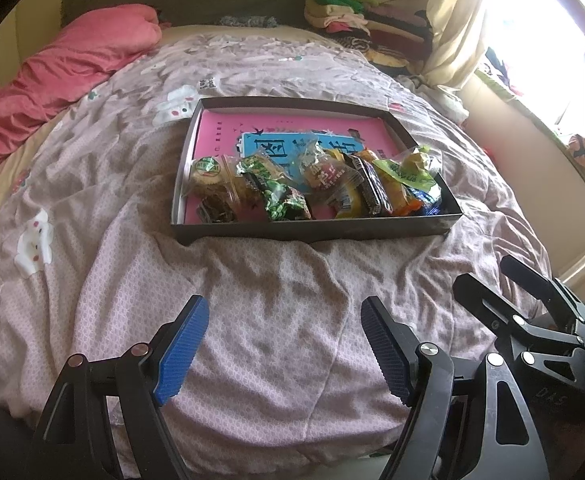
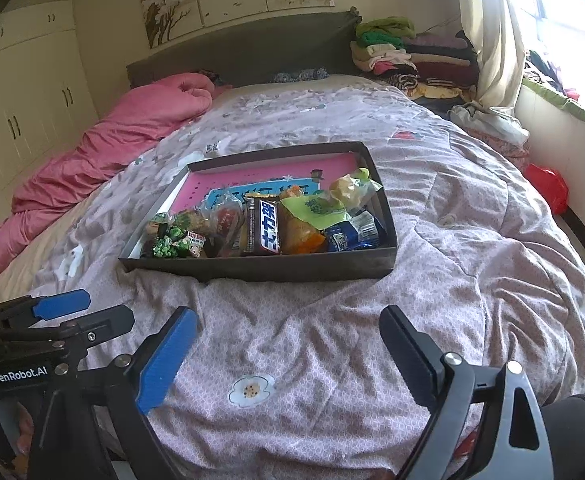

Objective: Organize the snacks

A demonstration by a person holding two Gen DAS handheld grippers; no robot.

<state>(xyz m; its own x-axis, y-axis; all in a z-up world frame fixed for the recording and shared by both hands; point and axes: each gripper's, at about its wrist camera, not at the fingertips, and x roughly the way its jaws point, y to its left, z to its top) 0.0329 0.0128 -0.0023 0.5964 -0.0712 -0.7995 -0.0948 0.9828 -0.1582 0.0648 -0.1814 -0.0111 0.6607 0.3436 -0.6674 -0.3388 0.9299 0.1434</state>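
We hold both tools low in the frame, over the rumpled quilt [image 1: 252,300] of the bed. The left tool [image 1: 284,348] gapes with nothing between its blue pads; the right tool [image 2: 288,356] is spread wide too, empty. Up in the centre of each view sits the shallow dark box [image 1: 316,228], and the snacks [image 1: 316,184] lie heaped along its near wall, a chocolate bar [image 2: 262,226] among them, well apart from both tools. No loose packets show on the quilt, so we judge the gathering is done or nearly so. Next, we'd reach forward into the box to straighten that pile, pinching one crinkly wrapper at a time.
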